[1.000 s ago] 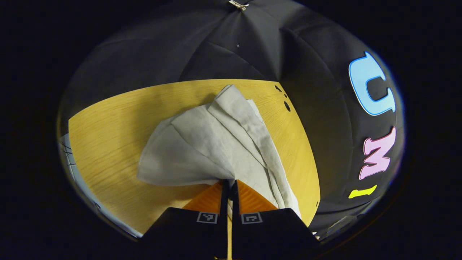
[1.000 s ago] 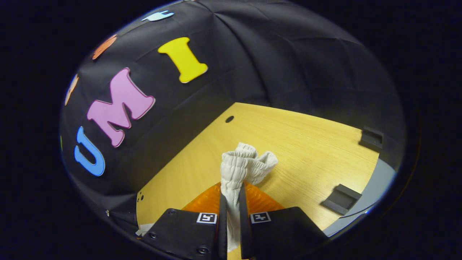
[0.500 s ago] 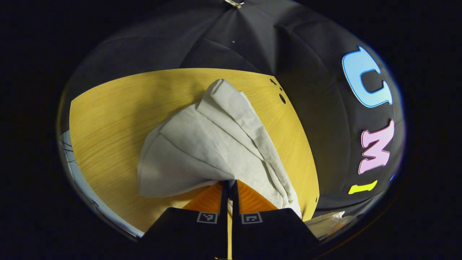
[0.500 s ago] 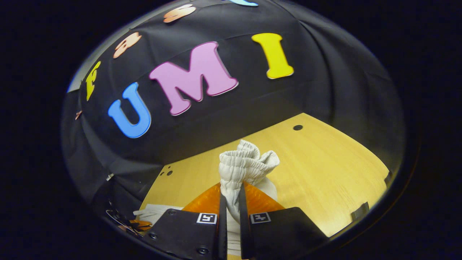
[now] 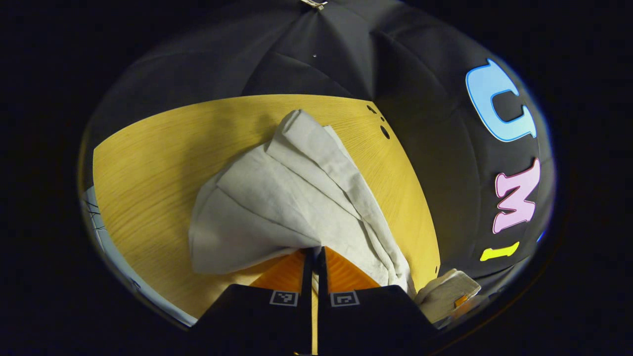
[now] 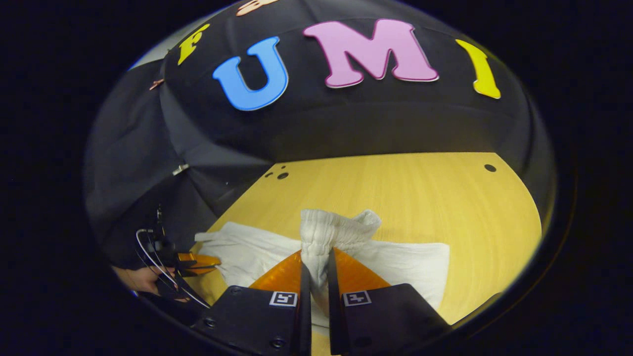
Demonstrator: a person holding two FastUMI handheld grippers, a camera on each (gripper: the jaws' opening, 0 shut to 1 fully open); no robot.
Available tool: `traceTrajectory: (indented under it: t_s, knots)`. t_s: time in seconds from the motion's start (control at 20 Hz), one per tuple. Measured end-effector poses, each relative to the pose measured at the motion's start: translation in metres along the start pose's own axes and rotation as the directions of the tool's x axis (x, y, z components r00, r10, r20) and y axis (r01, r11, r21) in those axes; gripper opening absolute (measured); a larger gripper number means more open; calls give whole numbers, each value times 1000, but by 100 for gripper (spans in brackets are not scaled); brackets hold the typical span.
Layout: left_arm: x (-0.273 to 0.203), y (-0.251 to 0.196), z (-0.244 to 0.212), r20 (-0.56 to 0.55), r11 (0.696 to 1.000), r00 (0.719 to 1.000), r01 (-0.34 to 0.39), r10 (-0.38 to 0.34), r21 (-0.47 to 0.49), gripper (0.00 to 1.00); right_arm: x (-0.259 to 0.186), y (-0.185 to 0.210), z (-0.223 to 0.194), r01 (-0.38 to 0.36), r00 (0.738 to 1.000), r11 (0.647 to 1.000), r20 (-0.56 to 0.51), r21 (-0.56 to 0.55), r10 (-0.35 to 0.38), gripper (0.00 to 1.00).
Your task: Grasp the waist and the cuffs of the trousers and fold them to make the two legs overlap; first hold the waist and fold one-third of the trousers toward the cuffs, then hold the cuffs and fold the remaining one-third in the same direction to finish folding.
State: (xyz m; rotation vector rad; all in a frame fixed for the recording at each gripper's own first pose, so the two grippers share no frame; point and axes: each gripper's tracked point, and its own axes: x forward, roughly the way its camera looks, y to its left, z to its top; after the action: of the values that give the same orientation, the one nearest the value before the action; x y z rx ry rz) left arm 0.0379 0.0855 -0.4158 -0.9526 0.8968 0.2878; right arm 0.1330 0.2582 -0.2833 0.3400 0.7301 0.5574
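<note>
In the left gripper view, the left gripper (image 5: 312, 254) has its fingers pinched nearly together on a cuff end of the pale trousers (image 5: 296, 198), which spread ahead over the wooden surface (image 5: 148, 168). In the right gripper view, the right gripper (image 6: 316, 259) has its fingers clamped on the bunched elastic waist (image 6: 331, 230), with the trousers lying flat on the surface behind it.

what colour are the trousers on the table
Off-white trousers, plain with no pattern; clearest in the left gripper view.
</note>
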Motion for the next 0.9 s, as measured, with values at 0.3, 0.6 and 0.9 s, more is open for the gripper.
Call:
traceTrajectory:
  t_s: [0.3, 0.6, 0.9]
  knots:
    - [1, -1, 1, -5, 1000, 1000, 8, -8, 8, 10, 32, 9, -30, -101, 980, 994, -175, -44, 92, 22]
    - [3, -3, 1, -4, 1000, 1000, 13, -13, 9, 10, 38, 36, -66, -179, 935, 975, -285, 130, 210, 54]
    - [3, -4, 2, -6, 1000, 1000, 15, -15, 3, 10, -8, 57, -37, -316, 909, 916, -198, 248, 367, 75]
